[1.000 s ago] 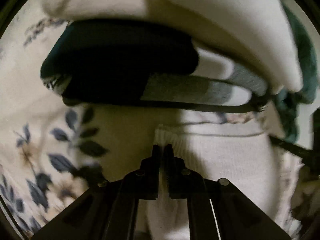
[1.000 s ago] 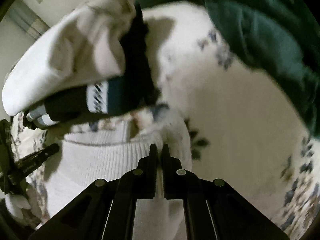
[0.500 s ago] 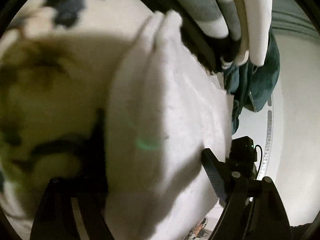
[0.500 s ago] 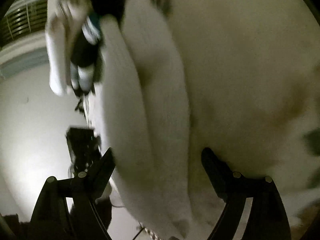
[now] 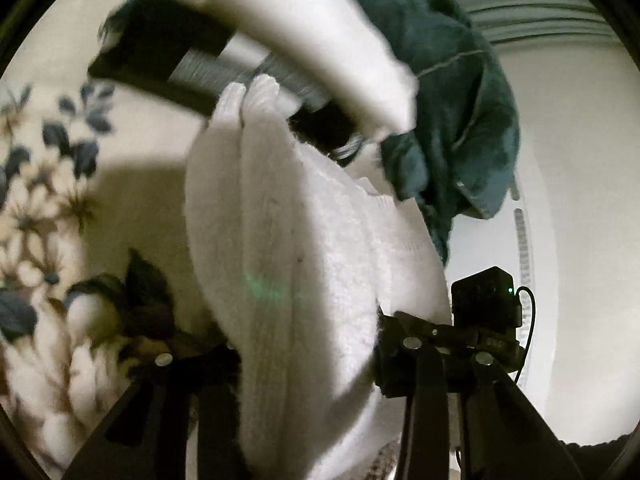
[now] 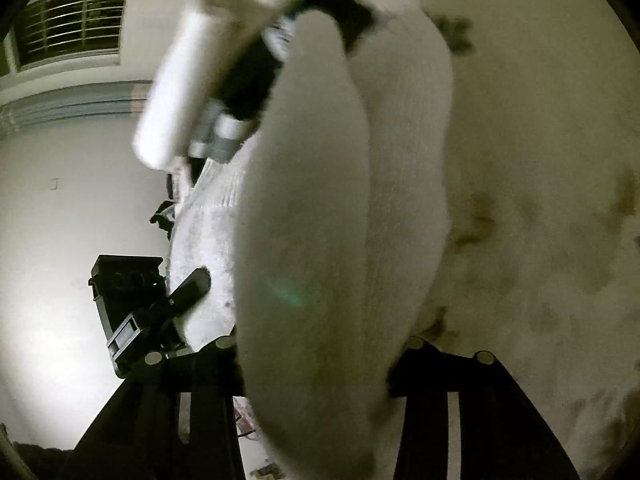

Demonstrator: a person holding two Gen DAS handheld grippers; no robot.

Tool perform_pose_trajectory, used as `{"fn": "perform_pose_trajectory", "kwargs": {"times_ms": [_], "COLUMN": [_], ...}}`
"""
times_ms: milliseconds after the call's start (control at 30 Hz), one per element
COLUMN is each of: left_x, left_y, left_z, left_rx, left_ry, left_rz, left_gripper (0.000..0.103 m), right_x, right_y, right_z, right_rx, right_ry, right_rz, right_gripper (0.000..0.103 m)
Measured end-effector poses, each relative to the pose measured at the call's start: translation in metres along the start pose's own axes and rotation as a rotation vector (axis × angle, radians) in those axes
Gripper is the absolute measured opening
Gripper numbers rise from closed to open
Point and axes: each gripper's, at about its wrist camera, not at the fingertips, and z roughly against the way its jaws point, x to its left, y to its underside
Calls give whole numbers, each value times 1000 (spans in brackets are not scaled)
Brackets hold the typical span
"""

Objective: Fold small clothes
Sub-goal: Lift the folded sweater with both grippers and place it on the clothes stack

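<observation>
A white knit garment [image 5: 288,264] lies folded in thick layers on the floral bedspread [image 5: 44,184]. My left gripper [image 5: 308,344] is open, and the folded white fabric bulges between its spread fingers. My right gripper [image 6: 316,356] is open too, with the same white garment [image 6: 320,220] filling the gap between its fingers. Each gripper shows in the other's view, at the garment's far edge: the right one in the left wrist view [image 5: 484,304], the left one in the right wrist view [image 6: 132,308].
A pile of folded clothes, black, grey-striped and white [image 5: 248,40], lies just beyond the garment and also shows in the right wrist view [image 6: 224,72]. A dark green garment [image 5: 452,96] is heaped behind it. A pale wall and a window [image 6: 68,20] lie beyond the bed.
Both grippers were shut on the white garment's edge a second ago. They have since opened wide and tilted, and the garment now lies doubled over in thick folds between the fingers.
</observation>
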Motion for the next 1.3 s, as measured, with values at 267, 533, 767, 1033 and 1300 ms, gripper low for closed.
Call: {"fn": "perform_pose_trajectory", "kwargs": {"times_ms": [267,533,767,1033,1300], "left_x": [-96,-141,-90,-22,-49], "left_y": [-39,-165,-251,-265,-246], "left_z": [71,86,40,-6,8], "left_rx": [-78,-193,-166,-80,-126], "left_ry": [13,-27,-118,-187,-340], "left_rz": [-80,-136,-111,-19,-104], "left_gripper": [34,34,34,39,45], "right_x": [115,216,215,177,217], "right_y": [-14,-131,-234,-284,-279], "right_z": [78,74,4,-72,-74], "right_rx": [-84,-153,-137,-54,-76], "right_ry": [-18,-30,-5,99,445], "right_rz": [127,222,186,138,293], "right_gripper": [44,44,44,46,75]}}
